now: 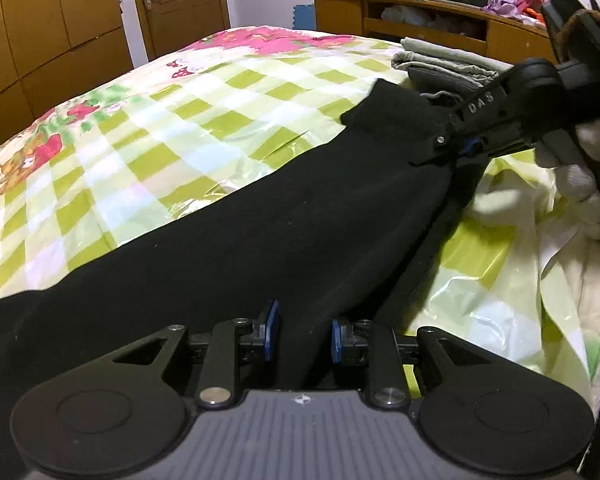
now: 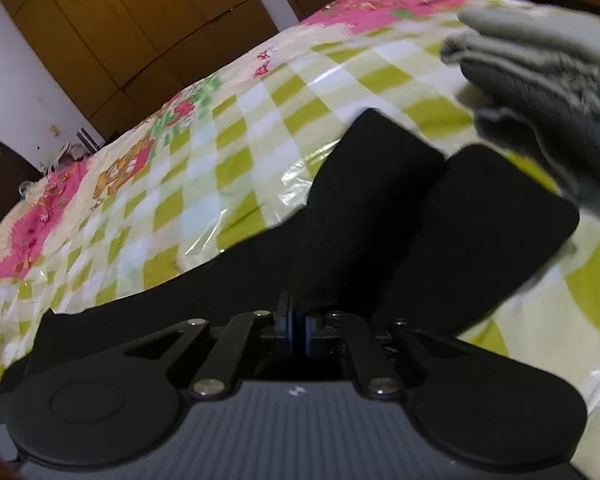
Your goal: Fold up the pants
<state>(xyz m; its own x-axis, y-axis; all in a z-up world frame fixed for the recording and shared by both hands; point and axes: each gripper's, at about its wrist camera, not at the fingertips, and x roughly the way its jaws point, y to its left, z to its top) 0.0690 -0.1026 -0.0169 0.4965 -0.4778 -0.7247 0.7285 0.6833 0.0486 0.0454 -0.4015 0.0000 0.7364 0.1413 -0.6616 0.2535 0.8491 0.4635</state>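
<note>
Black pants point(image 1: 260, 220) across checked bed point(image 1: 160, 120), pinched at one end by left hand-held gripper point(image 1: 305, 334), at the legs by right hand-held gripper point(image 2: 299, 330).

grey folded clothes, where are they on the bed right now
The grey folded clothes sit stacked at the far right of the checked bedspread in the left wrist view, just beyond the leg ends of the black pants.
</note>
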